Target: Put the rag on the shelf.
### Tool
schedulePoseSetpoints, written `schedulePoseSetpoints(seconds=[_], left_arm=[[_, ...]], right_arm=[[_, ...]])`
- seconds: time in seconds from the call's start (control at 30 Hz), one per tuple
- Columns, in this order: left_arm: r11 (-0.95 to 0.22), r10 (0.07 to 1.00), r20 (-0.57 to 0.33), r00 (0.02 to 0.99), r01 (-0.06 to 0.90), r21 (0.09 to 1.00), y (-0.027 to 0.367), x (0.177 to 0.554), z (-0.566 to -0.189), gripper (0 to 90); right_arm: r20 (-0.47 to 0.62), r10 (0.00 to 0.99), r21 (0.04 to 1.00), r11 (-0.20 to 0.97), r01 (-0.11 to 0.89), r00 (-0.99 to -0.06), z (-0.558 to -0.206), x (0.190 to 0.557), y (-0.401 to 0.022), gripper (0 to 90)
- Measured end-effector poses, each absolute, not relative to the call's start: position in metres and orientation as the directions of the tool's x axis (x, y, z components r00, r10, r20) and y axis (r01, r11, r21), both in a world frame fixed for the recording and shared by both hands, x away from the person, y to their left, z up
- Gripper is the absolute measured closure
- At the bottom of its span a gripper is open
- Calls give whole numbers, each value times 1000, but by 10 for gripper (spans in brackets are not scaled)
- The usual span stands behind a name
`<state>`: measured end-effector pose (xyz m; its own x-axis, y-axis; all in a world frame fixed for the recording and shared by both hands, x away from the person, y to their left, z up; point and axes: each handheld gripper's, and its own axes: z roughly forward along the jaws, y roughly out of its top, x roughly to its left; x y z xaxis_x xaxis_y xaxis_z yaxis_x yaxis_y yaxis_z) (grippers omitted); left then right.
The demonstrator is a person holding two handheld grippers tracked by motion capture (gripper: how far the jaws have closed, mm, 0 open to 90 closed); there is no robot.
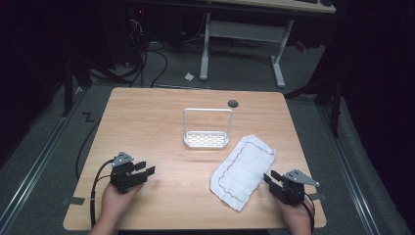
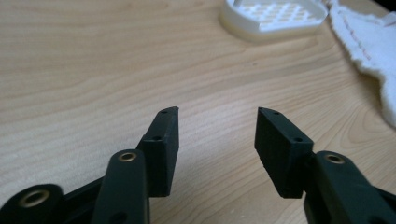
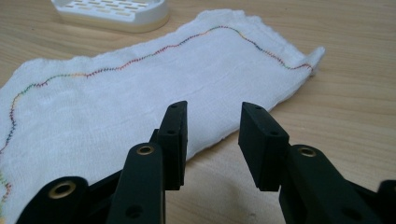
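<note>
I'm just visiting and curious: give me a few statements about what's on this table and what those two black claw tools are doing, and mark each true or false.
1. The white cloth lies flat on the table. True.
2. The right gripper is clamped on the cloth. False: its fingers are apart, holding nothing.
3. The white rack stands beyond the cloth's far end. False: it stands to the cloth's left.
4. The left gripper is open and empty. True.
5. The cloth has a coloured stitched border. True.

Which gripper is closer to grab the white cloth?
Probably the right gripper. Its open jaws sit right beside the white cloth, pointing at its near edge. The left gripper, also open, rests farther off across bare table.
</note>
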<state>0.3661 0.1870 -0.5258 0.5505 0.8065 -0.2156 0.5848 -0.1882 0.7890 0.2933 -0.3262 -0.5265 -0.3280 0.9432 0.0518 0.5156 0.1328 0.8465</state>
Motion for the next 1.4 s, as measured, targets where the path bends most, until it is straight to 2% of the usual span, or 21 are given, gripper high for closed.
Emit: schedulePoseSetpoints(seconds=[0.23, 0.4, 0.47, 0.6, 0.73, 0.97, 1.1, 1.4], left_arm=[[-192, 803, -202, 561, 564, 803, 178, 365, -526, 512], [-200, 792, -217, 570, 579, 791, 174, 366, -529, 566], [-209, 790, -217, 573, 585, 784, 172, 366, -531, 576], [-212, 784, -224, 579, 589, 780, 170, 367, -532, 602], [-218, 782, -222, 582, 590, 777, 169, 366, -532, 596], [-193, 779, -248, 577, 596, 779, 171, 366, -533, 592], [-196, 777, -244, 581, 591, 783, 171, 364, -533, 593], [-201, 763, -243, 599, 577, 792, 163, 359, -530, 598]], right_arm=[[59, 943, 840, 131, 527, -327, -530, 290, -332, 649], [89, 936, 846, 109, 521, -340, -527, 293, -328, 693], [82, 932, 848, 120, 516, -352, -522, 299, -322, 734], [71, 918, 850, 149, 505, -390, -511, 318, -302, 900], [11, 897, 827, 239, 508, -441, -513, 342, -274, 900], [-20, 886, 757, 317, 572, -464, -530, 370, -251, 900], [-31, 876, 753, 338, 564, -482, -533, 366, -247, 900], [-20, 806, 754, 401, 520, -592, -535, 329, -225, 900]])
